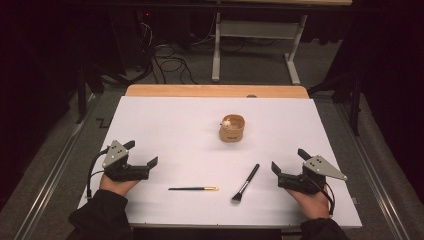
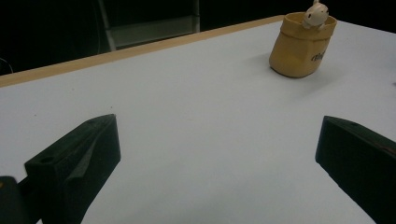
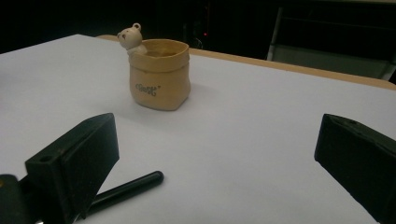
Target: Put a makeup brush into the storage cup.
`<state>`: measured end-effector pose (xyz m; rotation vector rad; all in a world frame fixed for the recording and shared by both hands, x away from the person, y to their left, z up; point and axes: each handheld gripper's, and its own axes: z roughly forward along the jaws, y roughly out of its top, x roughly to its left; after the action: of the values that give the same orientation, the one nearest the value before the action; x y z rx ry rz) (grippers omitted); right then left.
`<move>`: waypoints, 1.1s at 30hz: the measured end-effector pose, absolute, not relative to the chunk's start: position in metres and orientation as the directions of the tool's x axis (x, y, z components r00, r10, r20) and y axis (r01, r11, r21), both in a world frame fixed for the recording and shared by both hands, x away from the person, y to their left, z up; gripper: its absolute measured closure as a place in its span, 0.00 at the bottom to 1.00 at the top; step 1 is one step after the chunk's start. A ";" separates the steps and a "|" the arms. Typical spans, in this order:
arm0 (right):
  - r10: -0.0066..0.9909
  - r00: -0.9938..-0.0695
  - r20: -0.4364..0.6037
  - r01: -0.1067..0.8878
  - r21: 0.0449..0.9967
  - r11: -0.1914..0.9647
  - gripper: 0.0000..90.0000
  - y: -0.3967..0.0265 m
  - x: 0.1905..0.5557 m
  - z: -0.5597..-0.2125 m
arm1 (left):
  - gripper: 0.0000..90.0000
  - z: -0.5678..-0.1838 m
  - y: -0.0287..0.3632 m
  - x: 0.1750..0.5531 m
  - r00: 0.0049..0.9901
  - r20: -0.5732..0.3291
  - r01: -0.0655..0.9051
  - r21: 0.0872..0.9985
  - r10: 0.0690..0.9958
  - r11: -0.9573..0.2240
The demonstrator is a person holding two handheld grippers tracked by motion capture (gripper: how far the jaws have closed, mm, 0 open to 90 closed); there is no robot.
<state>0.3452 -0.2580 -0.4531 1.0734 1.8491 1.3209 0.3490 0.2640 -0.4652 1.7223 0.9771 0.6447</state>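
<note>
A tan sack-shaped pot [image 1: 232, 128] with a small bear figure on its rim stands upright mid-table; it also appears as the pot [image 2: 302, 45] at upper right and the pot [image 3: 160, 74] at upper left. A black makeup brush [image 1: 245, 183] lies diagonally in front of it, its handle tip [image 3: 128, 186] near my right jaw. A thin brush with a gold end [image 1: 193, 188] lies flat to its left. My left gripper [image 1: 141, 154] rests open at the table's left, my right gripper [image 1: 289, 160] open at the right. Neither holds anything.
The white board [image 1: 165, 125] lies on a wooden table whose edge [image 1: 215, 90] shows at the back. Beyond it stand a metal table frame [image 1: 255, 45] and loose cables [image 1: 167, 62] on the floor. Metal rails run along both sides.
</note>
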 end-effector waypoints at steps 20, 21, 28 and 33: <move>0.891 -0.453 -0.022 0.264 0.952 0.158 0.01 -0.262 0.342 -0.453 | 0.06 -0.462 0.264 0.355 0.476 -0.043 0.363 0.919 0.878 -0.151; 0.892 -0.452 -0.023 0.264 0.952 0.158 0.01 -0.263 0.342 -0.453 | 0.06 -0.462 0.264 0.355 0.476 -0.043 0.363 0.919 0.878 -0.151; 0.895 -0.447 -0.016 0.273 0.950 0.153 0.01 -0.263 0.342 -0.454 | 0.07 -0.463 0.262 0.357 0.464 -0.025 0.422 0.885 0.885 -0.196; 0.895 -0.446 -0.021 0.270 0.950 0.158 0.01 -0.263 0.342 -0.454 | 0.07 -0.465 0.261 0.359 0.457 -0.026 0.454 0.866 0.889 -0.208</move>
<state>0.3421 -0.2633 -0.4537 1.1085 1.8227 1.3010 0.3585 0.2612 -0.4649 1.8330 1.1380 0.6260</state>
